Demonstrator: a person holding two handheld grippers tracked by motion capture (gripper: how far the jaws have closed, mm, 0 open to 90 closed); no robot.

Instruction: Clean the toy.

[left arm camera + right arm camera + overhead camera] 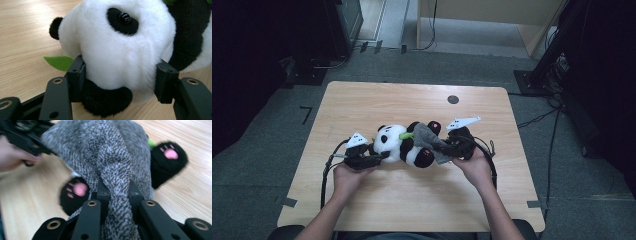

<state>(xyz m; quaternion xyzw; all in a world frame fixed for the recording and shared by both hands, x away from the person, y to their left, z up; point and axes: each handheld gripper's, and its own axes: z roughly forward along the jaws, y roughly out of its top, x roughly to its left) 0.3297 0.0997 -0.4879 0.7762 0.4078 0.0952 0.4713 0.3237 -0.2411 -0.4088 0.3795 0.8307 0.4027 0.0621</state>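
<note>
We find a black-and-white plush panda toy (404, 145) lying on its side near the middle of the pale wooden tabletop (362, 100), its head toward the person's left; the left hand-held gripper (377, 159) is clenched on the panda's white head, one pad pressing each side of it (the lower black ear sits just between the jaws in the left gripper view); a green felt leaf (59, 62) lies against the head just beside the left jaw. The right hand-held gripper (446, 149) is pinched tight on a bunched fold of a grey speckled knitted cloth (428, 137); that cloth is draped over the panda's lower body, between its two black feet with pink paw pads (75, 190); the right gripper view is somewhat blurred.
</note>
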